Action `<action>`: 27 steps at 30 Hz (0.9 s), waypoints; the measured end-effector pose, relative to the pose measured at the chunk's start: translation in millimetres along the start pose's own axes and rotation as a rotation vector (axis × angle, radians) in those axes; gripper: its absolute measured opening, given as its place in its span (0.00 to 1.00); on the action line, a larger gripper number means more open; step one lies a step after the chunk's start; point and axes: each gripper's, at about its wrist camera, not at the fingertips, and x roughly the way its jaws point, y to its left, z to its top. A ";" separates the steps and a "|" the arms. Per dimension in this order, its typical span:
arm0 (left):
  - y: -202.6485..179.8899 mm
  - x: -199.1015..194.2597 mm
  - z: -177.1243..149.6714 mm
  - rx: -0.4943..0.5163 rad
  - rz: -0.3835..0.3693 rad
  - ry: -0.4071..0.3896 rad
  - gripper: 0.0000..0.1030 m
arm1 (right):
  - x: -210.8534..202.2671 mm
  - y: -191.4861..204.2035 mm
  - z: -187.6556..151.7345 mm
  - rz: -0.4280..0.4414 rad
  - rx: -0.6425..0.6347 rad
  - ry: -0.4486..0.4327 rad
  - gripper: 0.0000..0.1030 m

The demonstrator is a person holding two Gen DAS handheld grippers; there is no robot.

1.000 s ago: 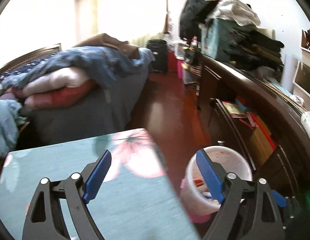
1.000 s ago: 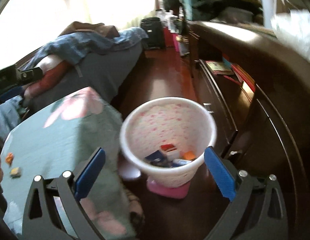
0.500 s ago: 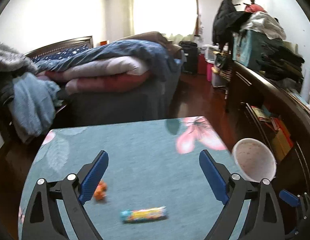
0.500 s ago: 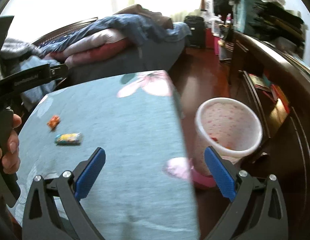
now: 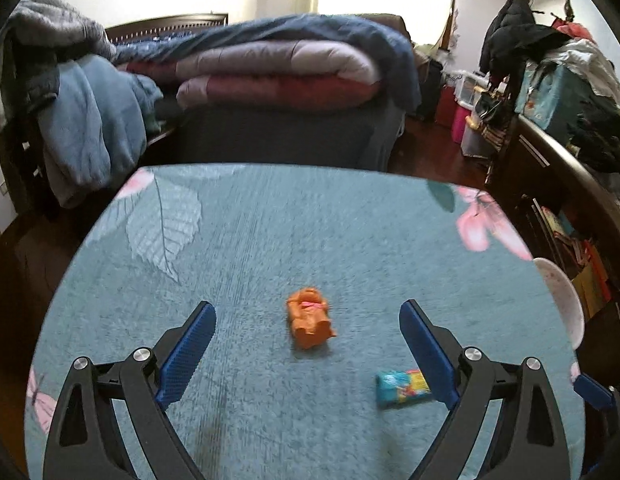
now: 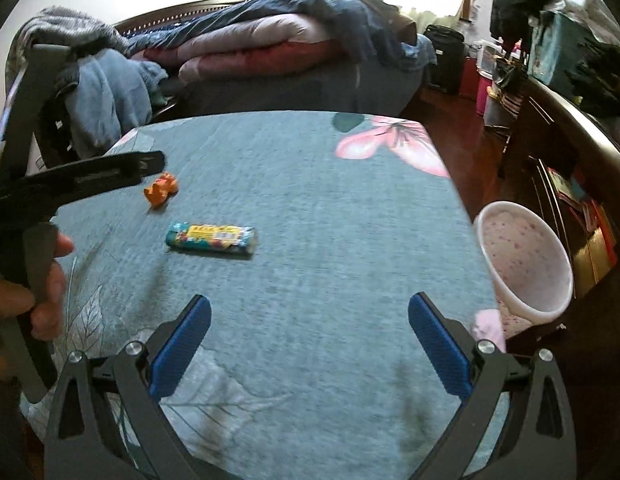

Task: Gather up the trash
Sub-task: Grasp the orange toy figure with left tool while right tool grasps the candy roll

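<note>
A crumpled orange wrapper (image 5: 310, 322) lies on the teal floral tablecloth (image 5: 270, 232), between the open jaws of my left gripper (image 5: 308, 312), which is empty. A colourful candy tube (image 5: 402, 388) lies by its right finger. In the right wrist view the orange wrapper (image 6: 161, 190) and the tube (image 6: 211, 238) lie at the left. My right gripper (image 6: 310, 310) is open and empty over the cloth. A pink-speckled white bin (image 6: 524, 266) stands off the table's right edge; its rim shows in the left wrist view (image 5: 562, 300).
A bed (image 5: 278, 80) piled with quilts stands behind the table. A dark wooden cabinet (image 6: 582, 168) with books runs along the right. The left gripper's body (image 6: 82, 178) and the hand holding it are at the left of the right wrist view.
Both grippers have swung left, from over the bin to over the table. The orange wrapper now lies between the left jaws. The bin has shifted to the right edge of both views.
</note>
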 end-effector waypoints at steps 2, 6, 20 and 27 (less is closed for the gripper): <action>-0.9 12.1 -0.2 0.005 0.001 0.017 0.90 | 4.5 5.3 2.1 0.008 -0.006 0.006 0.96; -2.1 30.7 -1.6 0.008 0.010 0.052 0.74 | 11.1 10.3 5.9 0.005 -0.017 0.015 0.96; 38.5 25.3 0.7 -0.056 -0.022 0.043 0.28 | 50.1 39.3 27.2 0.083 0.000 0.090 0.96; 73.4 2.0 1.8 -0.099 0.002 0.009 0.28 | 75.6 68.3 40.6 0.065 -0.003 0.125 0.96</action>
